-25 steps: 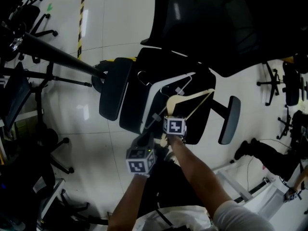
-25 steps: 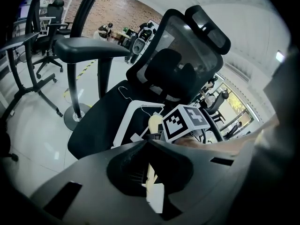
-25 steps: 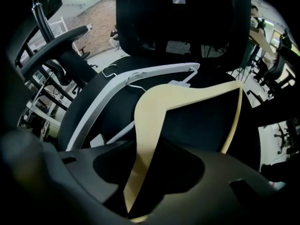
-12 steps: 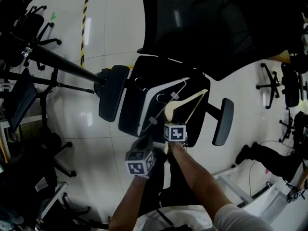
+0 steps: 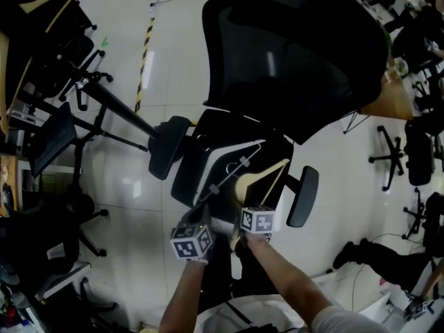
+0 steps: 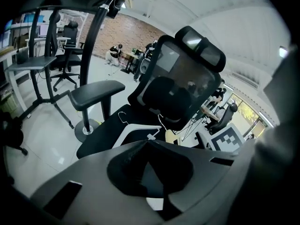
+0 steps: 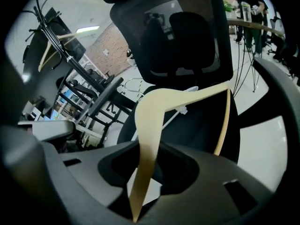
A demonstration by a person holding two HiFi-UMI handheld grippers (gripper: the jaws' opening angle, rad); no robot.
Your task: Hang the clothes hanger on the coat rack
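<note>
While the wooden hanger [image 7: 154,107] is carried by one arm only, it hangs off balance. The right gripper [image 7: 146,149] is clenched on the lower end of that arm, its jaws having just been closing onto it. The rest of the hanger projects ahead over the seat of the office chair [image 5: 291,54], well apart from the coat rack [image 5: 121,108].

Risk 1: rotation in the grip. The weight lies far from the pads, so a fast swing toward the rack can pivot the hanger or pull it free.

Risk 2: snagging. A white hanger [image 5: 232,161] lies on the seat just beside the wooden one. The wooden hanger's hook cannot be made out in these dark views, so it may catch the white hanger or the chair's armrest [image 5: 168,144], which stands between seat and rack.

Risk 3: a missed peg. The rack top already carries another wooden hanger [image 7: 47,55]; a tilted hook can strike it or slide off.

The left gripper [image 6: 149,142] has its jaws together on nothing and gives no support.
</note>
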